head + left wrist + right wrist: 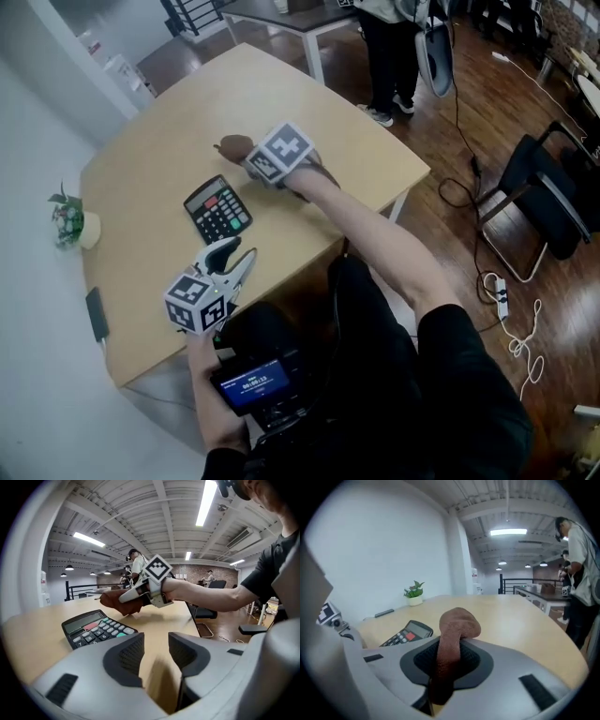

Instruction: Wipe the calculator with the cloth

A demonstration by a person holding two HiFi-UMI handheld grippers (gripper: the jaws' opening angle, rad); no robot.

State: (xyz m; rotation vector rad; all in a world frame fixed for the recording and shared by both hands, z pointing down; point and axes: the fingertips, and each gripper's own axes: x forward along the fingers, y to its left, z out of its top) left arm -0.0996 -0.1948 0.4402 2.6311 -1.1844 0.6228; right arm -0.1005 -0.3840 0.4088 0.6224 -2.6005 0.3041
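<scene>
The calculator (217, 209) is lying flat, keys up, on the light wooden table (319, 112). It is resting a little in from the table's near edge, and nothing is touching it.

The right gripper (249, 161) is hovering beyond the calculator's far right corner, seen from the head view. Its jaws are clamping together on the brown cloth (234, 146). In the right gripper view, the cloth (454, 634) is running up between the ribbed pads and bulging in a rounded fold past the tips of the right gripper (448, 666). In that view the calculator (405, 633) is sitting lower left of the cloth, clearly apart from it.

The left gripper (236, 255) is poised on the near side of the calculator, close to it but not touching. Its tips are pointing toward the calculator's near edge. In the left gripper view, the jaws of the left gripper (155, 651) are standing partly apart, with only bare tabletop showing in the gap. The calculator (96, 627) is lying just left of those jaws there, and the cloth (117, 603) is showing beyond it.

A small potted plant (67, 220) is sitting well to the left of the calculator, at the table's edge. A dark slim object (96, 314) is lying to the calculator's near left, also at the edge. A standing person (384, 56) is waiting well beyond the calculator, past the table's far side.
</scene>
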